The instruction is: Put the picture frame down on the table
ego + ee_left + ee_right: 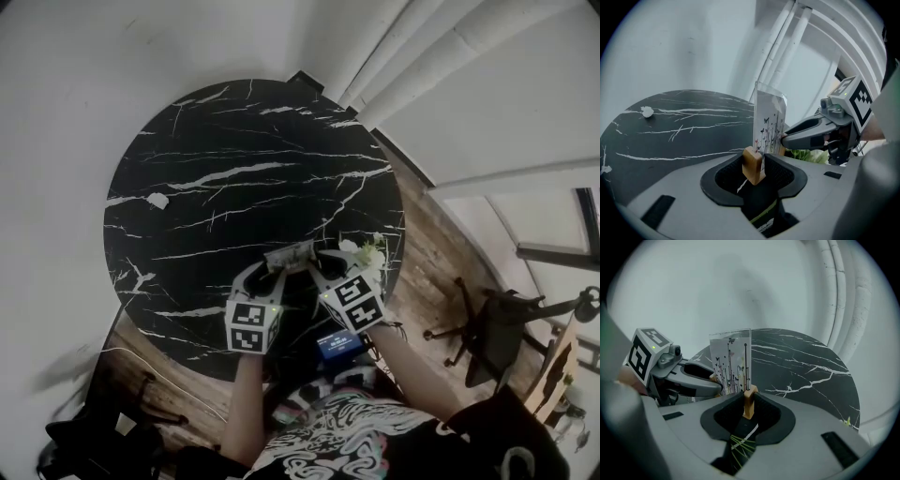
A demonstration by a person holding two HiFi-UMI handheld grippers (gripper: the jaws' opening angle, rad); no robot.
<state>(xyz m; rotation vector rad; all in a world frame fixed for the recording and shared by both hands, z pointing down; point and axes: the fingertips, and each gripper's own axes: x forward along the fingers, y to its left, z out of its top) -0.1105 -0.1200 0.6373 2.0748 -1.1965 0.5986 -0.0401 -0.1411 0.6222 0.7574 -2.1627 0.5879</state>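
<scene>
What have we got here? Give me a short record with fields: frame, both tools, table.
picture frame: upright, clear panel printed with butterflies and stems, with a wooden block at each lower corner
left tool: shut on one wooden block
right tool: shut on the other block
table: round, black marble with white veins
frame position: over the table's near edge; cannot tell whether it touches the top
other: small white scrap on the table, far left
</scene>
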